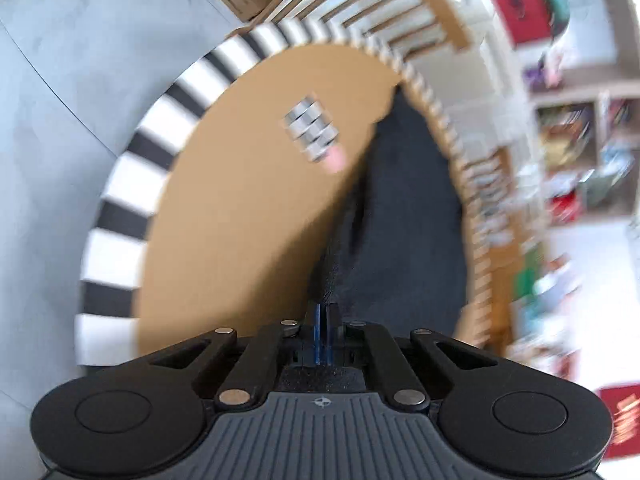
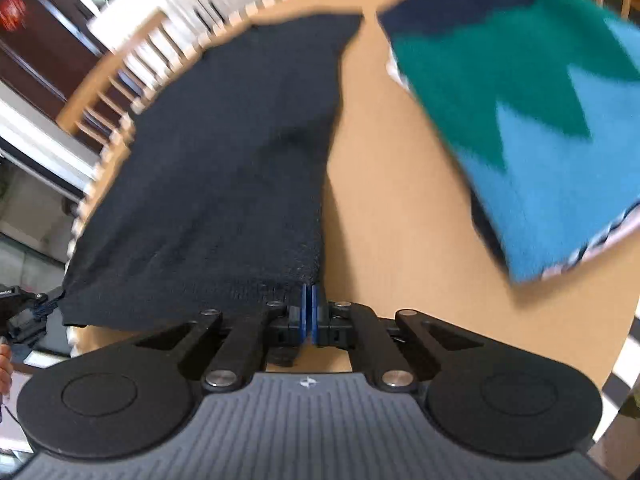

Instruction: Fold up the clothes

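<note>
While both claws are pinched tight, the left claw (image 1: 323, 312) and right claw (image 2: 308, 304) each hold one dark sweater (image 2: 224, 160) stretched over the brown surface (image 2: 400, 220). One blue and green sweater (image 2: 540, 120) lies folded beside it.

floor: grey (image 1: 60, 120) | table: round, brown (image 1: 240, 200) | chair: wooden slats (image 2: 120, 76) | shelves: cluttered (image 1: 580, 140)

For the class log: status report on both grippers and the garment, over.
Left gripper, right gripper: both shut on dark navy knitted garment. Garment lifted over round tan table. Folded teal-and-blue sweater alongside, apart.
</note>
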The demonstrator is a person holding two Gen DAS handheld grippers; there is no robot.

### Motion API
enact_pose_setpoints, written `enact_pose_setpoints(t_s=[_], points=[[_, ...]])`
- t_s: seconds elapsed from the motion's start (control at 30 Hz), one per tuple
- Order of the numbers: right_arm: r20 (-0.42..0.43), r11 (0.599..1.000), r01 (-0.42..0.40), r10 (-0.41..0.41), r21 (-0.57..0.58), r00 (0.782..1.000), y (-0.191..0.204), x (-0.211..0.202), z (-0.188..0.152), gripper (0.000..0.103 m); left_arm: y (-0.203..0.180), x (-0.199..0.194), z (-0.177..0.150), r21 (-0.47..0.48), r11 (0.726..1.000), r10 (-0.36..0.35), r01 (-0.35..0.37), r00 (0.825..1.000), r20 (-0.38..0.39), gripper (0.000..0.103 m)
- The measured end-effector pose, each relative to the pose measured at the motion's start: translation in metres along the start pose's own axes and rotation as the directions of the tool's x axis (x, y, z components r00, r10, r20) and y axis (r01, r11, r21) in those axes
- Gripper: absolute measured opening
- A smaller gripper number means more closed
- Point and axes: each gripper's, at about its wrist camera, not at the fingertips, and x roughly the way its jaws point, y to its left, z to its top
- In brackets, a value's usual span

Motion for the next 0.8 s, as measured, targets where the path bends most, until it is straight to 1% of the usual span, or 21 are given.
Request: enact_pose_setpoints(t_s=[0.03,0.07,0.1,0.13,0.17,0.2,0.27,0.3,0.33,0.37,0.43,0.47,0.57,0.6,0.63,0.67,0.7,0.73,0.77,0.8], points=[[-0.020,0.999,-0.020,0.021,0.035,1.000,-0.001,0.005,-0.002,0.004,-0.002,0.004,-0.006,0.050,0.998,0.032,-0.032,0.999,0.005,0.003],[-0.022,0.999,-0.021,0.022,0.049,1.000,-0.001,0.007,-0.004,0.006,-0.006,0.005,-0.009,0.099,0.994,0.047,-0.049,0.999,0.018,0.004],[-0.005,0.999,-0.002,0.002,0.042,1.000,-0.001,0.006,-0.006,0.010,-0.010,0.005,-0.013,0.149,0.987,0.058,-0.063,0.998,0.035,0.006],[0.015,1.000,0.025,-0.025,0.017,1.000,0.001,0.005,-0.009,0.018,-0.015,0.004,-0.017,0.214,0.973,0.079,-0.091,0.995,0.061,0.010],[0.038,0.998,0.060,-0.059,-0.028,0.998,0.002,0.002,-0.012,0.028,-0.021,0.001,-0.021,0.290,0.948,0.106,-0.129,0.990,0.095,0.025],[0.056,0.993,0.089,-0.085,-0.073,0.995,0.003,-0.001,-0.016,0.044,-0.026,-0.003,-0.025,0.356,0.920,0.128,-0.166,0.983,0.128,0.037],[0.081,0.974,0.127,-0.114,-0.188,0.990,0.006,-0.006,-0.026,0.045,-0.034,-0.010,-0.036,0.468,0.853,0.160,-0.231,0.969,0.188,0.043],[0.091,0.955,0.144,-0.124,-0.258,0.988,0.010,-0.008,-0.032,0.045,-0.037,-0.015,-0.044,0.518,0.816,0.169,-0.257,0.963,0.211,0.045],[0.099,0.931,0.159,-0.133,-0.328,0.986,0.015,-0.008,-0.039,0.045,-0.040,-0.017,-0.053,0.556,0.788,0.167,-0.263,0.961,0.218,0.047],[0.107,0.902,0.170,-0.138,-0.398,0.985,0.020,-0.006,-0.045,0.045,-0.044,-0.019,-0.061,0.587,0.768,0.160,-0.257,0.964,0.213,0.049],[0.109,0.836,0.180,-0.144,-0.518,0.983,0.028,-0.002,-0.059,0.044,-0.049,-0.021,-0.078,0.646,0.725,0.146,-0.238,0.970,0.193,0.050],[0.111,0.799,0.185,-0.148,-0.572,0.983,0.032,0.001,-0.066,0.044,-0.050,-0.021,-0.086,0.678,0.699,0.146,-0.229,0.973,0.178,0.050],[0.135,0.695,0.210,-0.161,-0.688,0.978,0.046,0.010,-0.082,0.044,-0.059,-0.008,-0.109,0.763,0.604,0.167,-0.233,0.972,0.164,0.051],[0.152,0.660,0.228,-0.171,-0.716,0.973,0.049,0.015,-0.085,0.043,-0.061,-0.004,-0.115,0.781,0.583,0.168,-0.225,0.973,0.156,0.051],[0.175,0.630,0.242,-0.169,-0.738,0.970,0.052,0.019,-0.087,0.039,-0.063,-0.002,-0.121,0.793,0.568,0.168,-0.219,0.974,0.149,0.051],[0.190,0.615,0.250,-0.163,-0.748,0.968,0.054,0.021,-0.085,0.036,-0.064,0.000,-0.126,0.804,0.556,0.166,-0.213,0.976,0.143,0.051],[0.188,0.618,0.251,-0.167,-0.745,0.968,0.055,0.023,-0.080,0.018,-0.066,0.005,-0.130,0.812,0.547,0.162,-0.204,0.977,0.137,0.052],[0.178,0.641,0.244,-0.167,-0.728,0.970,0.056,0.024,-0.073,0.004,-0.069,0.007,-0.133,0.817,0.543,0.153,-0.193,0.980,0.129,0.052],[0.161,0.693,0.216,-0.145,-0.688,0.976,0.055,0.021,-0.064,0.004,-0.073,0.008,-0.136,0.823,0.541,0.134,-0.172,0.984,0.117,0.052],[0.142,0.759,0.172,-0.105,-0.629,0.984,0.053,0.015,-0.054,0.004,-0.078,0.011,-0.138,0.829,0.539,0.110,-0.147,0.989,0.104,0.053]])
